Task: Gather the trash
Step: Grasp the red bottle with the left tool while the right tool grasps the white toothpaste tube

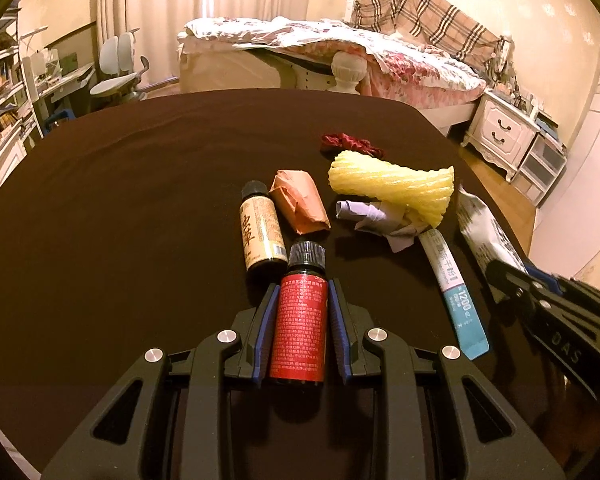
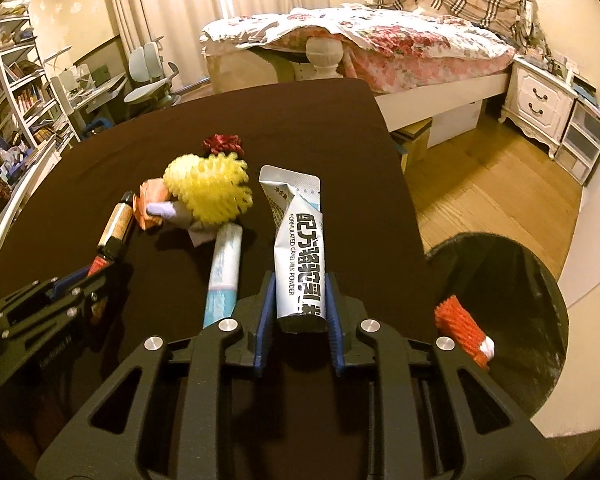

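A bedroom table draped in dark brown cloth was strewn with litter. The left gripper was clamped on a small red-labelled bottle with a black cap, beside a gold-labelled bottle. The right gripper was closed on a white camel-milk-powder sachet, near the table's edge beside a black bin.

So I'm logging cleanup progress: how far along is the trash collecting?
Early. Done: an orange foam net lies in the bin. In hand: left gripper clamps the red bottle; right gripper clamps the milk powder sachet. Left: gold bottle, yellow foam net, crumpled papers, blue-white stick.
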`<state>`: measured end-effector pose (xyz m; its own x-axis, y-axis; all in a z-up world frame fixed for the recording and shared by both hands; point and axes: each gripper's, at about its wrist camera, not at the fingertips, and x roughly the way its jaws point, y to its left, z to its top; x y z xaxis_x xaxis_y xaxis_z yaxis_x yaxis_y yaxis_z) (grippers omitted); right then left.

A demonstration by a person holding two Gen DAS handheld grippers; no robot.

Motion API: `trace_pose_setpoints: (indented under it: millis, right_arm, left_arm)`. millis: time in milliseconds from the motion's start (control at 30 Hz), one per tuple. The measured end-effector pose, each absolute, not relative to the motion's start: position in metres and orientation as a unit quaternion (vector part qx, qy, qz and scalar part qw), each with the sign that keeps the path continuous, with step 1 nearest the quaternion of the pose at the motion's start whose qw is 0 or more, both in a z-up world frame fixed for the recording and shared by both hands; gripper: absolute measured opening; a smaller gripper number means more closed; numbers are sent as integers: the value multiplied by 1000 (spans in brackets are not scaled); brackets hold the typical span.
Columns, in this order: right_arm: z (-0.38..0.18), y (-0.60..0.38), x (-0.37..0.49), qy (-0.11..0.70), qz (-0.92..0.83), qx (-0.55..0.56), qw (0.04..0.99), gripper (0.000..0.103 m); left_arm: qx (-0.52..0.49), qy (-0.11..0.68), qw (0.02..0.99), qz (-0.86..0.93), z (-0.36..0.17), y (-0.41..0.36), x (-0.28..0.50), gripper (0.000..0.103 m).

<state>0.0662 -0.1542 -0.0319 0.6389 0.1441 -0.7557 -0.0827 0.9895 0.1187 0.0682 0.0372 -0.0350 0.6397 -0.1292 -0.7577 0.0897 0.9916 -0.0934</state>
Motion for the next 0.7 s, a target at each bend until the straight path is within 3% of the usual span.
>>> trace_pose_setpoints:
  millis: [133,267,367,433,600,700]
  right_arm:
    - [-36,-159,51,425,66,42,902,24]
    - [-36,-164,46,424,66,49,902,32]
    - [-34,-165,51,424,68,52,902,43]
    - [-32,-166,56,421,67,57,903,45]
    - [-37,-164,69,422,61,53,903,43]
    - [-38,-159,68,422,63,41,903,28]
  left_arm:
    - [-18,422,905,-60,-36,36,64,28]
    - [-13,420,905,-59,-36,35,62,28]
    - [-11,420,906,-58,-36,34,63,28]
    - [-13,419,906,-58,-36,34,63,28]
    - [-18,420,905,-57,-37,36,64,28]
    - [-19,418,906,-57,-37,36,63,28]
